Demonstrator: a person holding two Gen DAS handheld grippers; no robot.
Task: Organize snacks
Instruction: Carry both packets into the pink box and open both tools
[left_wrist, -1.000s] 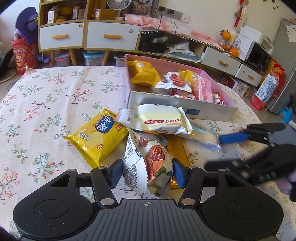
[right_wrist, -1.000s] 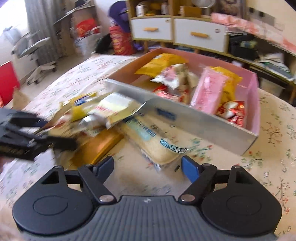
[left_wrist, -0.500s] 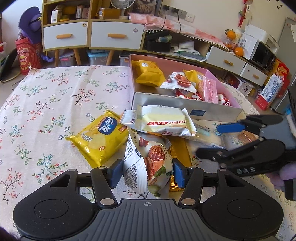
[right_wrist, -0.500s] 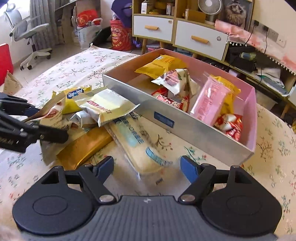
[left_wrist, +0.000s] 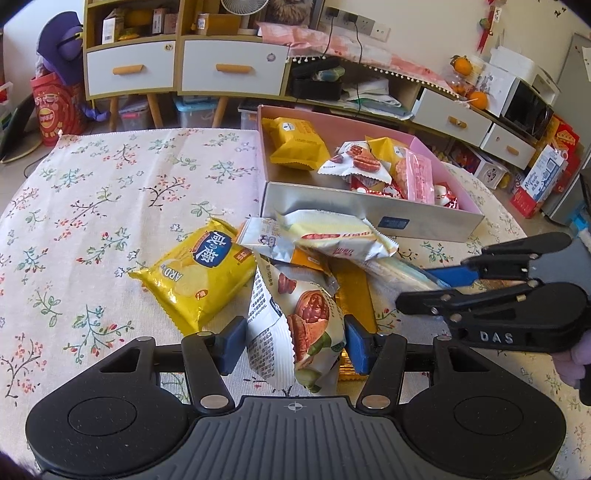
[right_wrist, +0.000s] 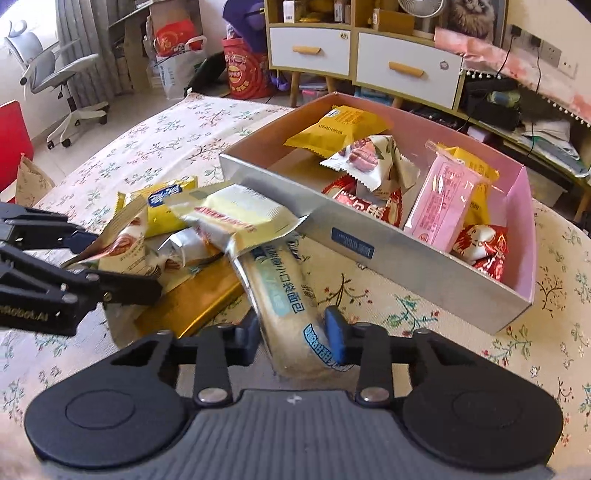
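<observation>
Vs. a sec ago: right gripper (right_wrist: 291, 341) jaws have just been closing, and the pads are now pressing both sides of the long bread pack (right_wrist: 280, 291), which was lying loose between wide-open jaws before. Left gripper (left_wrist: 295, 341) is staying put, about half open, its blue pads pinching the walnut snack bag (left_wrist: 299, 325) as before. Pile and box aren't shifting.

Bread pack: long, clear wrapper w/ teal band and blue print, pale crumb inside. It's lying on the floral tablecloth (right_wrist: 417, 314) just in front of the box (right_wrist: 406, 266), its far end tucked under the pale-yellow cake pack (right_wrist: 236, 218). Walnut bag: white, crinkled, walnut pics, standing tilted between the left pads, touching the yellow chip bag (left_wrist: 199, 273) and the gold pack (left_wrist: 352, 291).

Left wrist view is showing the right gripper (left_wrist: 439, 282) from the side, black arms w/ a blue finger at the bread pack's end (left_wrist: 402, 275); the grip itself isn't readable there. Right wrist view is showing the grip clearly, plus the box interior: yellow pack (right_wrist: 336, 127), pink pack (right_wrist: 443, 199), red wrappers (right_wrist: 484, 247). It's also catching the left gripper (right_wrist: 122, 266) at the left edge, on the walnut bag (right_wrist: 125, 243).
</observation>
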